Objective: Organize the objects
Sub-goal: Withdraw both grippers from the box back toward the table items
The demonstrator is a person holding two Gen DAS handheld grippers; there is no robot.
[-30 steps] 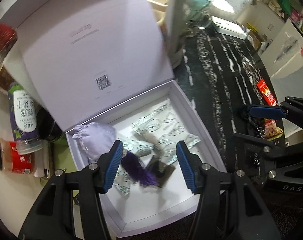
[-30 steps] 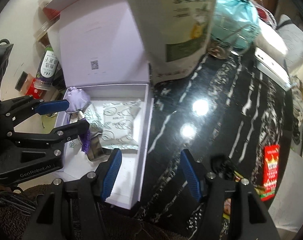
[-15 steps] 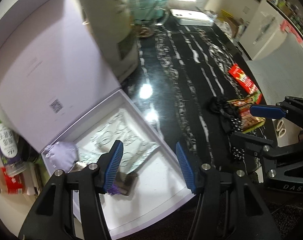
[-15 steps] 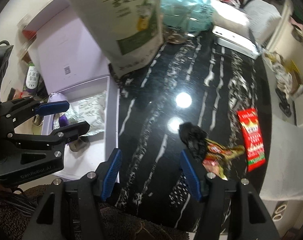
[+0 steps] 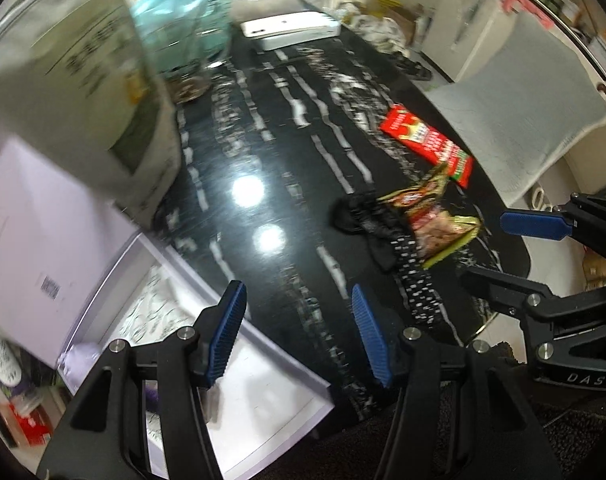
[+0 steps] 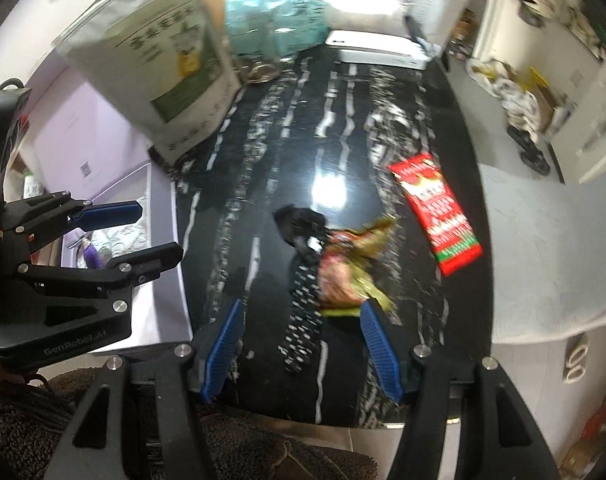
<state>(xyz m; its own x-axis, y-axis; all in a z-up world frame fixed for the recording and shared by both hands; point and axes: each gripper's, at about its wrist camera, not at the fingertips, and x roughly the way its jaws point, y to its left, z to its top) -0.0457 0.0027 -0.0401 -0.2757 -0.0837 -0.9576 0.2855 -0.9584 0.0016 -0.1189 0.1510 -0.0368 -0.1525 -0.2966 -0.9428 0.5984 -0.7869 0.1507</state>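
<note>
Both grippers are hanging parted and empty: the left gripper (image 5: 299,332) is sitting lower centre of its frame over the black white-veined marble tabletop (image 5: 271,152) beside the open lilac cardboard box (image 5: 263,396) at lower left. The right gripper (image 6: 301,344) is framing the black white-dotted fabric strip (image 6: 303,300), which is lying at centre frame touching the crumpled brown-and-yellow snack wrapper (image 6: 347,272). The flat red snack packet (image 6: 437,216) is lying apart at right.
</note>
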